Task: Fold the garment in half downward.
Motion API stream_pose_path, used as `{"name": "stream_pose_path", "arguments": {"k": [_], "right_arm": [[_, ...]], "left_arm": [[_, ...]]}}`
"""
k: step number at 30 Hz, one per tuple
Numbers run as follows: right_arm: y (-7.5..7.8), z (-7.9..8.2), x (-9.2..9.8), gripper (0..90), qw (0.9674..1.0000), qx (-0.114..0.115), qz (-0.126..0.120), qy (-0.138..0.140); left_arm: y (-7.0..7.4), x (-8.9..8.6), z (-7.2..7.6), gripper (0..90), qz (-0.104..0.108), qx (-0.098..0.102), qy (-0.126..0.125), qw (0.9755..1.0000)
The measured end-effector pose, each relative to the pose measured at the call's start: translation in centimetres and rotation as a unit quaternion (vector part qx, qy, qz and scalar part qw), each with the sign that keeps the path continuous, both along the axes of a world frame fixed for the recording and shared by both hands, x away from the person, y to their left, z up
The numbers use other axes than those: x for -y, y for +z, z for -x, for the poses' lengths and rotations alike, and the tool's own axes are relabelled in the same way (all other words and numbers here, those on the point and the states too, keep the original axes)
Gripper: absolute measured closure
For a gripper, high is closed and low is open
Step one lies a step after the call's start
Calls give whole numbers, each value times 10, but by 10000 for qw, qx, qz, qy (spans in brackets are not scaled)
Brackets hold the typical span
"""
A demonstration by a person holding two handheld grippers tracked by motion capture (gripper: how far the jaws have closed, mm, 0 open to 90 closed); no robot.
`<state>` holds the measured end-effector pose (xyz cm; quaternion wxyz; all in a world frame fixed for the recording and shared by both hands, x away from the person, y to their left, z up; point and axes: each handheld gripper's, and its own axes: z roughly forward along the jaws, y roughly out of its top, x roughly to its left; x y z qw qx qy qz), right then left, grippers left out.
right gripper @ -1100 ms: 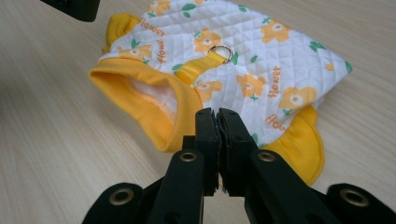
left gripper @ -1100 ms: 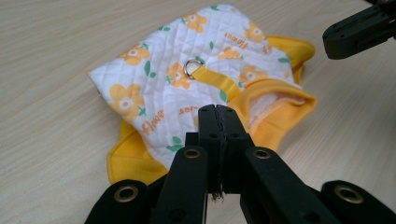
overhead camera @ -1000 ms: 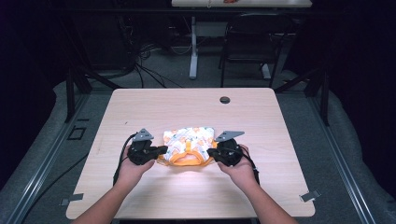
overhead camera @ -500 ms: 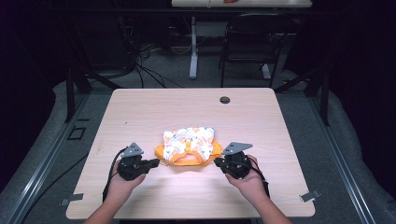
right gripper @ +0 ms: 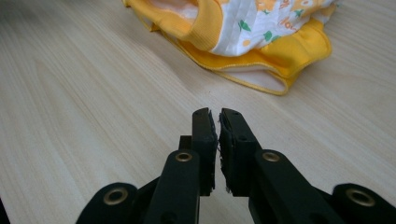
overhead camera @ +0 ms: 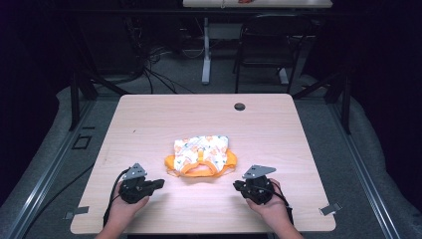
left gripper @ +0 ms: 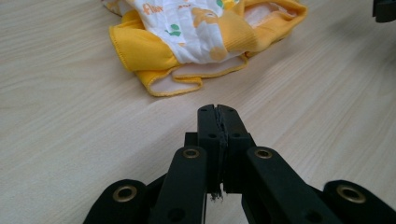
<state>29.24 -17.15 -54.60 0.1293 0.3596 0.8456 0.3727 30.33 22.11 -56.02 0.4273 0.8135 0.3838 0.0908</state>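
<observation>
Left hand-held gripper [overhead camera: 158, 183] clenched empty, at 7 o'clock. Folded orange-trimmed, white printed cloth garment [overhead camera: 201, 156] lies centre of pale wooden tabletop [overhead camera: 149, 119], apparently set down, untouched. Right hand-held gripper [overhead camera: 237, 185] clenched empty, at 5 o'clock.

The right gripper [right gripper: 218, 122], jaws nearly closed and empty, points at the folded yellow garment [right gripper: 243, 32].
</observation>
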Motion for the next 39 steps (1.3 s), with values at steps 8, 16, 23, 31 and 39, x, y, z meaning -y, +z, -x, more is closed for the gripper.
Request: {"name": "stream_pose_path", "arguments": {"k": [8, 16, 23, 31, 39], "right_arm": [[-11, 2, -4, 833, 9999, -92, -25, 42], [-19, 4, -13, 824, 9997, -190, -80, 116], [-23, 4, -18, 819, 9998, -139, 41, 161], [-25, 3, -17, 813, 9997, -146, 102, 149], [-27, 1, -15, 808, 9998, -129, 137, 93]], "left_arm": [[-5, 0, 1, 895, -161, 87, -46, 9998], [-13, 3, 1, 885, -288, 95, 20, 9995], [-15, 2, 1, 887, -254, 39, 20, 9997], [-17, 4, 1, 885, -331, 69, 45, 9994], [-16, 4, 0, 877, -378, 122, 44, 9992]]}}
